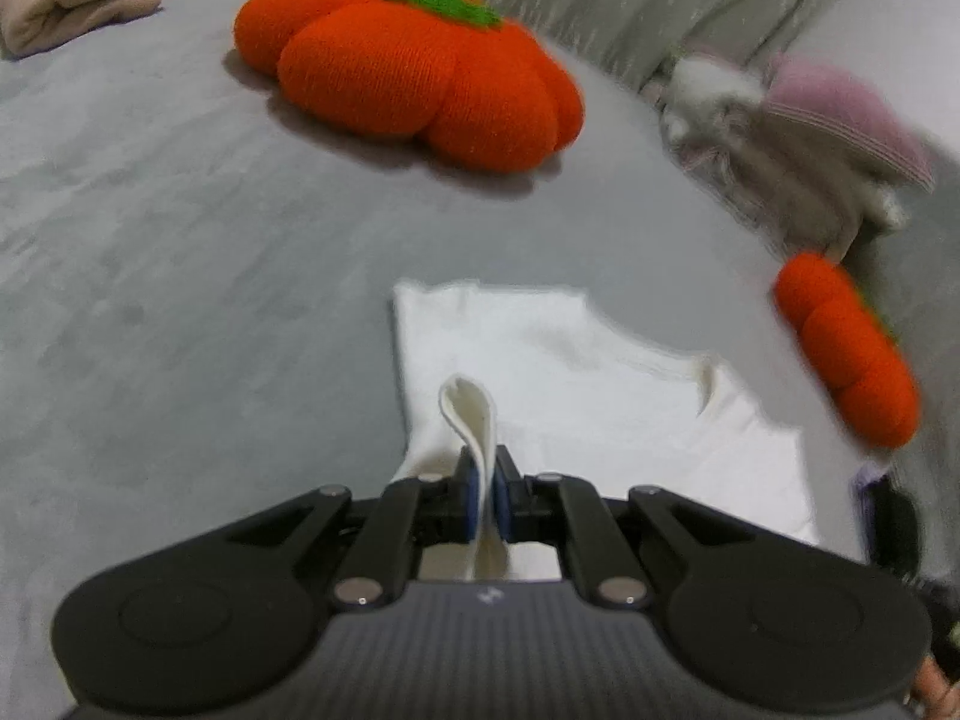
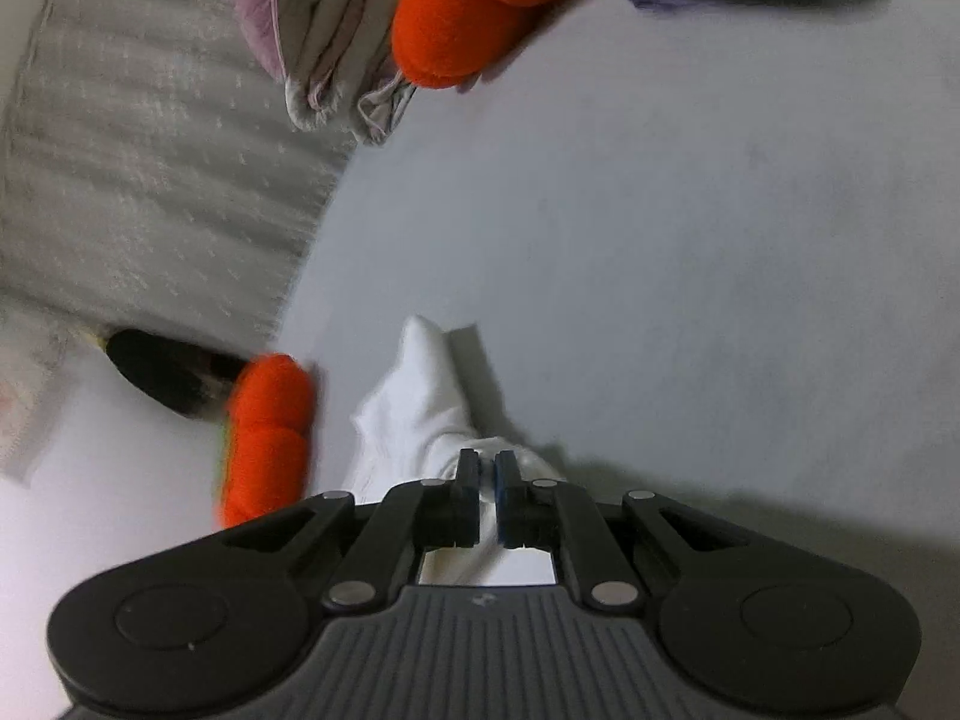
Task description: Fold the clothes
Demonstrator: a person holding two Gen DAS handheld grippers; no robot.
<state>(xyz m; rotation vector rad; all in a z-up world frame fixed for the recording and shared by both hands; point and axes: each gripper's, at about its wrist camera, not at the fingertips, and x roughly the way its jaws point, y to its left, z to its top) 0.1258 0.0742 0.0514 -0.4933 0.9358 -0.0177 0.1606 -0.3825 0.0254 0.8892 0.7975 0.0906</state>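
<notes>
Now, left gripper (image 1: 487,495): clamped on a raised fold of the white garment (image 1: 576,384).
Right gripper (image 2: 487,495): pinched on bunched white cloth (image 2: 420,414).
Surface: grey bedding (image 1: 180,252), orange pumpkin cushion (image 1: 414,66) beyond.
Garment axis: lies flat, stretching away to the right.

Two close downward wrist views

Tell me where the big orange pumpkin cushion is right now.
In the left wrist view, the pumpkin cushion lies upper centre on the grey bed, beyond the white garment.
</notes>
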